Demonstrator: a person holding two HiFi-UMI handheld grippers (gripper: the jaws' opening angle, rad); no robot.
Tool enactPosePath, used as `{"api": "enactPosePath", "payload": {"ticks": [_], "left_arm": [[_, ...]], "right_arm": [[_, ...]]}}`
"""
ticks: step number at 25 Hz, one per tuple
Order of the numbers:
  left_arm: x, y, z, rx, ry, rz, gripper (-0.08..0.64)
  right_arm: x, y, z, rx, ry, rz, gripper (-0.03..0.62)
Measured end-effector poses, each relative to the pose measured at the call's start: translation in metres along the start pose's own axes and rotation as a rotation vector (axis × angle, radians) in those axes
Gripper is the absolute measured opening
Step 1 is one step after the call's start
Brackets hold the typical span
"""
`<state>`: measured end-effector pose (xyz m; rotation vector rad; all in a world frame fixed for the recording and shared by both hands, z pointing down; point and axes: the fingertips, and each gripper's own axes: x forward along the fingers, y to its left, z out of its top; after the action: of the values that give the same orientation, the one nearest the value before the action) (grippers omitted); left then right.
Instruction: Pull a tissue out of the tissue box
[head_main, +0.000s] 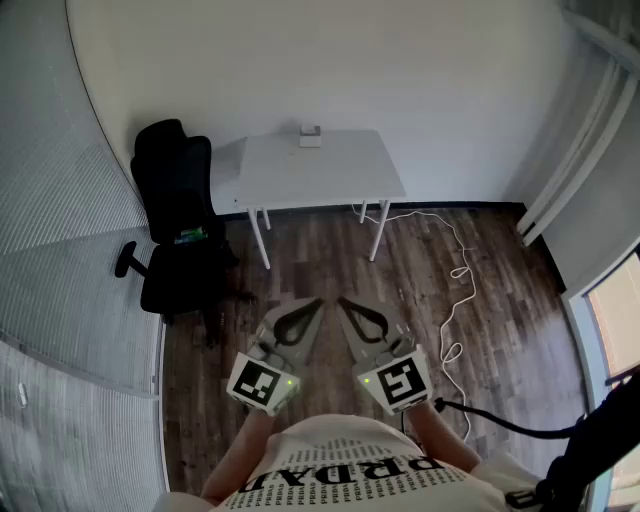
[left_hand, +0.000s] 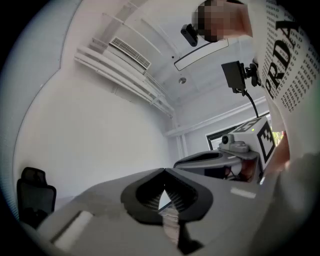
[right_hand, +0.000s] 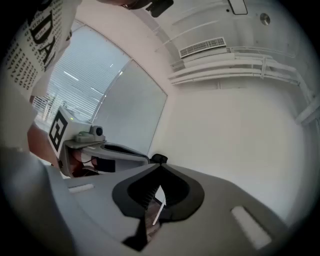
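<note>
At the far wall, the tissue box (head_main: 310, 137) sits on the back edge of a white table (head_main: 340, 175), well apart from both grippers; whether a tissue sticks out of it is too small to tell. Nearer, over the wood floor (head_main: 300, 250), the person holds the left gripper (head_main: 318, 303) and the right gripper (head_main: 343, 302) close to the body, tips angled toward each other and roughly level. That looks like a resting carry, not a reach. Both pairs of jaws are closed tip to tip with nothing between them, as each gripper view shows. The task looks unstarted: the person must walk to the table first. A black chair (head_main: 178, 215) stands left of the table, and a white cable (head_main: 455, 300) trails across the floor on the right, something to step around.
</note>
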<state>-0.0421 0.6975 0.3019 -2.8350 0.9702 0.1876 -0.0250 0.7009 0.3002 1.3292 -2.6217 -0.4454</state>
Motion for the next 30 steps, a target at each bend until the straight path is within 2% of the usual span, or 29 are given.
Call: {"api": "enactPosePath", "payload": {"ticks": [22,30], "left_arm": [[-0.005,0.019,-0.004,-0.024,-0.003,0.017,0.002],[-0.02,0.014,-0.006,-0.042,0.0,0.014,0.002]], "right_arm": [[0.02,0.004,-0.006,0.028,0.015,0.002,0.008],[0.016,0.018,-0.005,0.029,0.028,0.006,0.008]]}}
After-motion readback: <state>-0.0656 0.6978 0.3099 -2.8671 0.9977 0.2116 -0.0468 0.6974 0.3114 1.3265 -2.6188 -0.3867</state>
